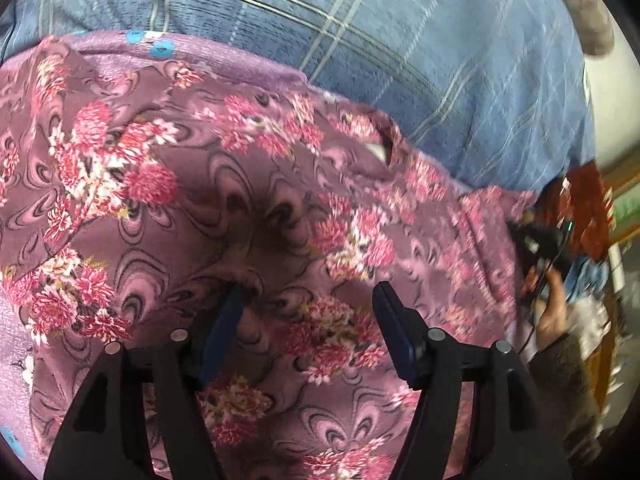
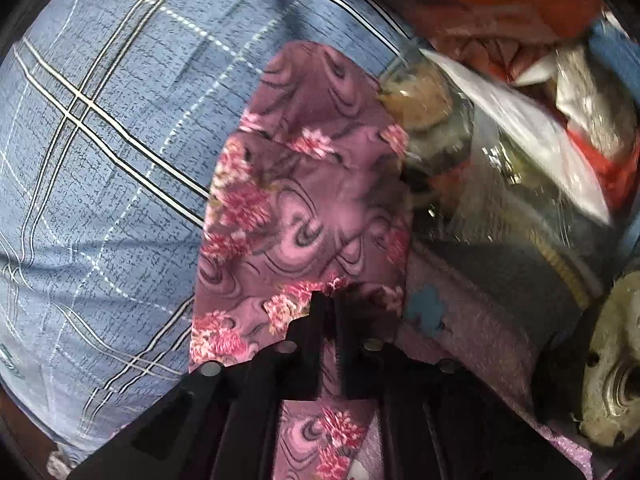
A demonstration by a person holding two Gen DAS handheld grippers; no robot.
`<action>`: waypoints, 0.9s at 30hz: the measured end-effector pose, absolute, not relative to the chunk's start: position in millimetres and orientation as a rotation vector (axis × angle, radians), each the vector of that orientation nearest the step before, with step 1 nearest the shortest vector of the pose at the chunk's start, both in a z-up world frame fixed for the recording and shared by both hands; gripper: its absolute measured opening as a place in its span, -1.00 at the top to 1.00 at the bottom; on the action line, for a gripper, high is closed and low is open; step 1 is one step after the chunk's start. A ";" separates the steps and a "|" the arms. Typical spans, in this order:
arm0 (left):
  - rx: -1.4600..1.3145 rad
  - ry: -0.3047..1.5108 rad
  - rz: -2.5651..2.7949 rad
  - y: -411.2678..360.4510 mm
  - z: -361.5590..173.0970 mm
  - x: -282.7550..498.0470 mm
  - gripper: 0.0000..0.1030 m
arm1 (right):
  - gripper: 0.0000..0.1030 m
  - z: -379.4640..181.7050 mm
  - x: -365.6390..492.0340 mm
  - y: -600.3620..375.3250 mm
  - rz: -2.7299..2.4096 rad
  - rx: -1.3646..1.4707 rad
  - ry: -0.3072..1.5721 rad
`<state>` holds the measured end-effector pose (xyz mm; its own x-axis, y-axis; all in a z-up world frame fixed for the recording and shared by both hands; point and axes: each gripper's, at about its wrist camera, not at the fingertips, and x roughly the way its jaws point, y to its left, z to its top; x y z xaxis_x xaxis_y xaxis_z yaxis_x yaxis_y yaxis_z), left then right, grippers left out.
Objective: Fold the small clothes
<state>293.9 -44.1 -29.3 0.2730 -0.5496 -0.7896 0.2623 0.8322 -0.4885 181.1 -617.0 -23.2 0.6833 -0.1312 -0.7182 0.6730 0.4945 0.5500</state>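
A purple garment with pink flowers [image 1: 240, 208] lies spread over a blue plaid bed sheet [image 1: 400, 40]. My left gripper [image 1: 308, 300] is open, its blue-padded fingers [image 1: 394, 320] just above the cloth and holding nothing. In the right wrist view a narrow part of the same garment [image 2: 304, 200] stretches forward over the sheet [image 2: 100, 160]. My right gripper [image 2: 330, 300] is shut on the garment's edge. The right gripper and the hand holding it [image 1: 552, 304] show blurred at the right of the left wrist view.
A heap of red, white and blue clothes [image 2: 520, 60] and a clear plastic bag [image 2: 480, 168] lie at the right. A lilac cloth with blue spots [image 2: 432, 312] lies under the garment. A round pale object [image 2: 616, 360] sits at the lower right.
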 end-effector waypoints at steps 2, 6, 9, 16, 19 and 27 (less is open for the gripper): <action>-0.284 1.156 -0.523 -36.7 -25.7 295.2 -0.28 | 0.99 -18.4 170.9 -614.8 -0.504 0.947 0.617; -0.271 1.163 -0.494 -31.0 -31.5 296.1 -0.28 | 0.86 -1.2 142.3 -610.3 -0.486 0.982 0.535; -0.238 1.147 -0.495 -32.9 -31.1 291.8 -0.28 | 0.80 20.1 125.7 -620.1 -0.511 1.014 0.421; -0.196 1.128 -0.497 -39.6 -31.7 288.8 -0.38 | -0.05 39.9 152.9 -645.0 -0.556 0.957 0.424; -0.190 1.123 -0.500 -42.7 -32.2 289.2 -0.48 | -0.12 33.3 172.1 -658.4 -0.570 0.967 0.451; -0.119 1.094 -0.495 -55.2 -31.7 285.1 -0.60 | 0.81 2.6 201.8 -671.4 -0.522 0.945 0.466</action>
